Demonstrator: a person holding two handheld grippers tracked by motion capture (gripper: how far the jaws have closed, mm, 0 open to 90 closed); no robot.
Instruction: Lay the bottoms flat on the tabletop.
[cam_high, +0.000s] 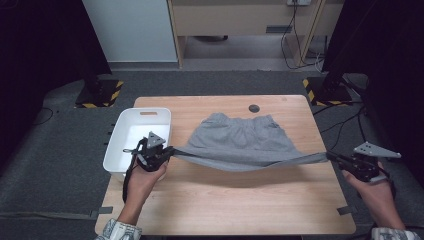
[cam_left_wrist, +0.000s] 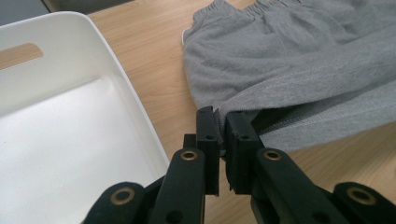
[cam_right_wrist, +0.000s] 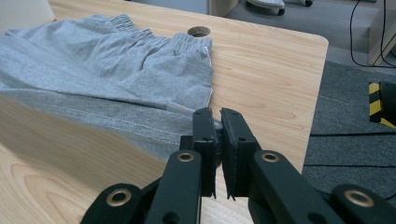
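High view gives us the grey shorts (cam_high: 240, 137) at the middle of the wooden table (cam_high: 225, 205), waistband at the far side, near hem lifted and stretched into a taut band between our two hands. We clamp the left gripper (cam_high: 170, 151) on the hem's left corner and the right gripper (cam_high: 334, 157) on its right corner, both pinched tight on cloth, so the fabric is pulled flat, probably for a fold. Left of the shorts sits the white bin (cam_high: 145, 114), just beside our left hand; grey carpet lies beyond the table
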